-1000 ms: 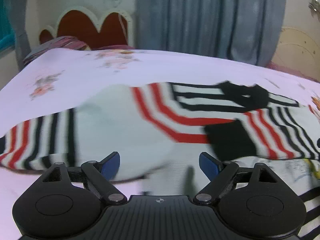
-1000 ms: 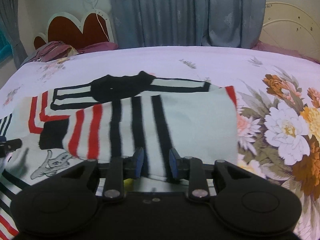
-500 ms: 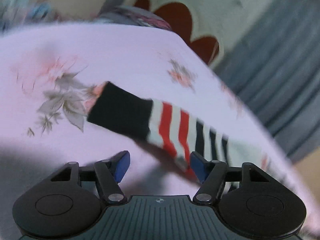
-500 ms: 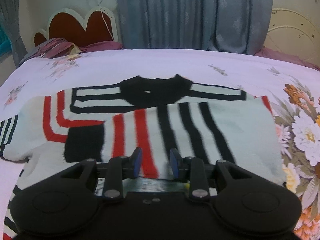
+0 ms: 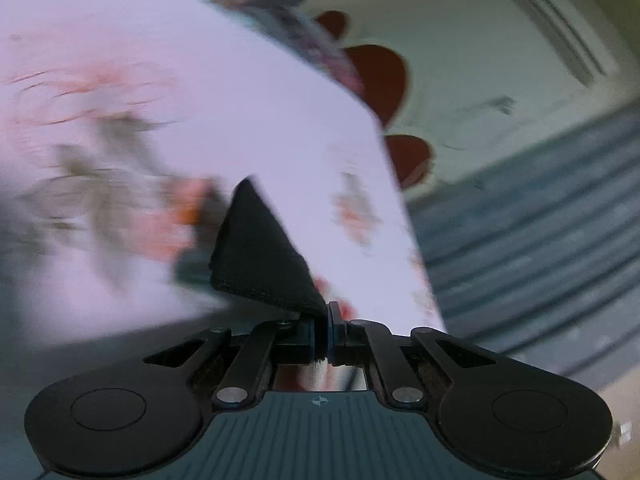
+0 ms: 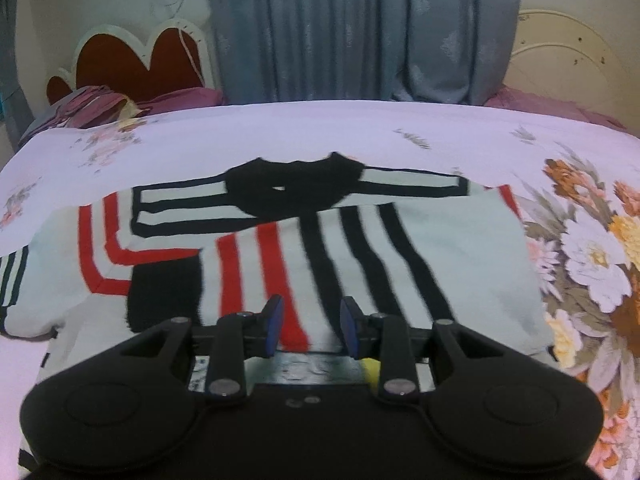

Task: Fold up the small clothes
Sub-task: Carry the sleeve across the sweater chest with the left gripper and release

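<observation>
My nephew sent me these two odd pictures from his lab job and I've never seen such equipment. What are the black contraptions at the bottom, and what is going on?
Each black contraption is a hand-held two-finger gripper carried by a person, with a wide-angle camera looking forward along its fingers. One picture comes from the left hand's tool, the other from the right.

The right view shows a striped sweater, white with red and black bands, lying on a bed with a floral sheet. The right gripper hovers over it with its jaws apart, holding nothing.

The left view is tilted and blurred. The left gripper has just closed, pinching the black cuff of the sweater's sleeve.
</observation>
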A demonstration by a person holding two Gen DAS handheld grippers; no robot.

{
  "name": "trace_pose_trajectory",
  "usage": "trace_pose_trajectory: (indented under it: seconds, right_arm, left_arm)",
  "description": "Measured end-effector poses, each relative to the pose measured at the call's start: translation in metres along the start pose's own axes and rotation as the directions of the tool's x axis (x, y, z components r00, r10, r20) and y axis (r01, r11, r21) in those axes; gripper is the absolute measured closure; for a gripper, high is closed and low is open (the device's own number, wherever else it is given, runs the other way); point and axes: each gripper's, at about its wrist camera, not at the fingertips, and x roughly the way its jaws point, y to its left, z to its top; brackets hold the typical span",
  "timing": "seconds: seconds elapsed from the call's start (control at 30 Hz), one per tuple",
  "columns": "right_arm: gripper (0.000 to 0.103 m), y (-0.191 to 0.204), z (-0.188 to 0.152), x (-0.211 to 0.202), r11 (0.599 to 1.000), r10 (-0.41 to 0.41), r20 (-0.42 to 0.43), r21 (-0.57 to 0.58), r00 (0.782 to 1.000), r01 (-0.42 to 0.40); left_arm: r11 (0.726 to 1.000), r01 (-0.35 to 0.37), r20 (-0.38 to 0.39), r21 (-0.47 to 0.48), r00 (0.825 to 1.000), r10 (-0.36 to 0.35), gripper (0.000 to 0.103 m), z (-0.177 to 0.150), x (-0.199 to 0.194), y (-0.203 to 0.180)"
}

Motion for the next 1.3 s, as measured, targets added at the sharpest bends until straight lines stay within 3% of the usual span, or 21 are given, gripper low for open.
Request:
trace_pose_trajectory:
  seconds: [0.17,0.3,0.47,0.63,0.7,0.9,0.97,1.0,1.03,1.07,1.1,1.13,1.2,1.3]
  right_arm:
    - [0.074,-0.026,-0.003,-0.003,0.999,-0.002,0.014,0.036,1.000,0.002]
    - [0.074,-0.049,-0.004,-0.003,0.997,0.009,0.025,0.074,1.000,-0.011]
    - [0.074,-0.083,-0.004,-0.002,0.989,0.029,0.039,0.143,0.999,-0.035]
    - [0.071,-0.118,-0.001,0.001,0.973,0.048,0.058,0.223,0.997,-0.060]
    - [0.071,-0.129,0.000,0.003,0.966,0.062,0.064,0.245,0.996,-0.076]
    - [0.071,-0.159,-0.003,0.004,0.947,0.085,0.066,0.305,0.994,-0.102]
    - [0.069,-0.167,-0.005,0.005,0.938,0.099,0.059,0.329,0.993,-0.113]
    - [0.066,-0.170,-0.007,0.005,0.933,0.110,0.055,0.338,0.992,-0.122]
    - [0.062,-0.172,-0.008,0.005,0.929,0.120,0.053,0.346,0.991,-0.131]
    - [0.060,-0.175,-0.009,0.005,0.923,0.132,0.054,0.356,0.990,-0.143]
    - [0.059,-0.175,-0.009,0.005,0.919,0.144,0.055,0.363,0.988,-0.154]
    - [0.059,-0.175,-0.009,0.006,0.914,0.159,0.055,0.370,0.986,-0.168]
    - [0.059,-0.172,-0.008,0.009,0.906,0.193,0.052,0.374,0.980,-0.198]
    - [0.059,-0.163,-0.005,0.018,0.888,0.249,0.036,0.389,0.968,-0.244]
  left_arm:
    - [0.982,0.133,-0.086,0.132,0.989,-0.122,0.099,-0.041,0.018,-0.080]
    - [0.939,0.226,-0.199,0.258,0.964,-0.178,0.099,-0.097,0.040,-0.157]
    - [0.874,0.297,-0.320,0.386,0.931,-0.175,0.099,-0.178,0.061,-0.231]
    - [0.775,0.348,-0.428,0.527,0.897,-0.111,0.099,-0.270,0.080,-0.289]
    - [0.719,0.363,-0.454,0.593,0.888,-0.074,0.099,-0.305,0.090,-0.307]
    - [0.574,0.389,-0.511,0.720,0.857,0.060,0.098,-0.389,0.099,-0.333]
    - [0.549,0.385,-0.522,0.742,0.846,0.112,0.098,-0.408,0.102,-0.329]
    - [0.539,0.387,-0.529,0.748,0.838,0.132,0.093,-0.416,0.105,-0.329]
    - [0.529,0.394,-0.529,0.751,0.839,0.125,0.072,-0.421,0.102,-0.324]
    - [0.529,0.435,-0.559,0.729,0.824,0.092,0.058,-0.423,0.097,-0.321]
    - [0.539,0.475,-0.596,0.696,0.800,0.066,0.034,-0.423,0.094,-0.324]
    - [0.542,0.485,-0.602,0.686,0.797,0.050,0.029,-0.422,0.088,-0.324]
    - [0.512,0.467,-0.557,0.721,0.830,0.026,0.029,-0.406,0.068,-0.322]
    - [0.528,0.406,-0.477,0.746,0.879,-0.001,0.029,-0.365,0.040,-0.302]
